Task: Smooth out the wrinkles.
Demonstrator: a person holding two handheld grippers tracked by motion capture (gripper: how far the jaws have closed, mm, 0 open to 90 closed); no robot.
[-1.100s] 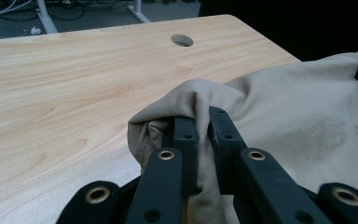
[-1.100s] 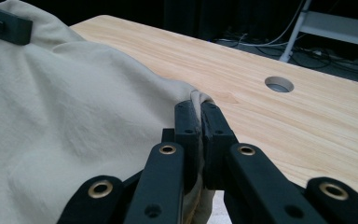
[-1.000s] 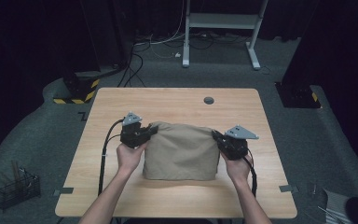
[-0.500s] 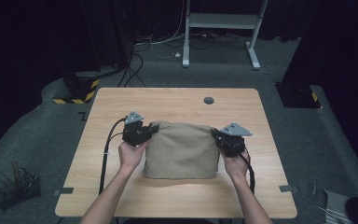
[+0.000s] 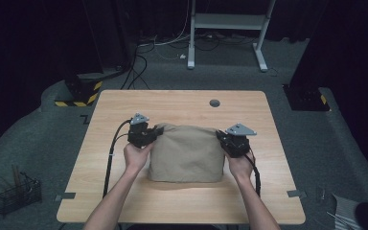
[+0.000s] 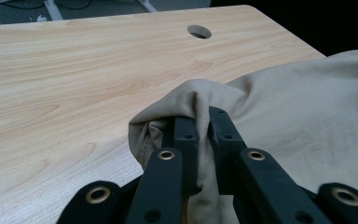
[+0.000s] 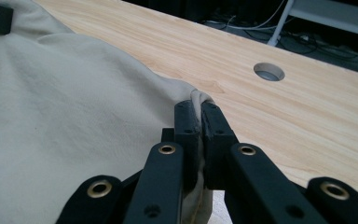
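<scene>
From the high view I am looking down on one wooden table (image 5: 124, 191) with one beige cloth (image 5: 186, 152) lying folded near its middle. I am counting two grippers: the left gripper (image 5: 157, 132) is sitting at the cloth's far left corner and the right gripper (image 5: 220, 136) at its far right corner, each carried by one hand. One round cable hole (image 5: 214, 102) is showing in the tabletop beyond the cloth, and one wire basket (image 5: 17, 194) is standing on the floor to the left.

In the left gripper view, the left gripper (image 6: 204, 122) is pinching one bunched corner of the beige cloth (image 6: 303, 116), both jaws pressing on the fabric between them. The cable hole (image 6: 199, 31) is lying well beyond.

In the right gripper view, the right gripper (image 7: 199, 113) is clamping the other corner of the cloth (image 7: 60, 121), its two jaws nearly together with a thin fold of hem squeezed between them, and the cable hole (image 7: 269, 72) is sitting off to the right.
</scene>
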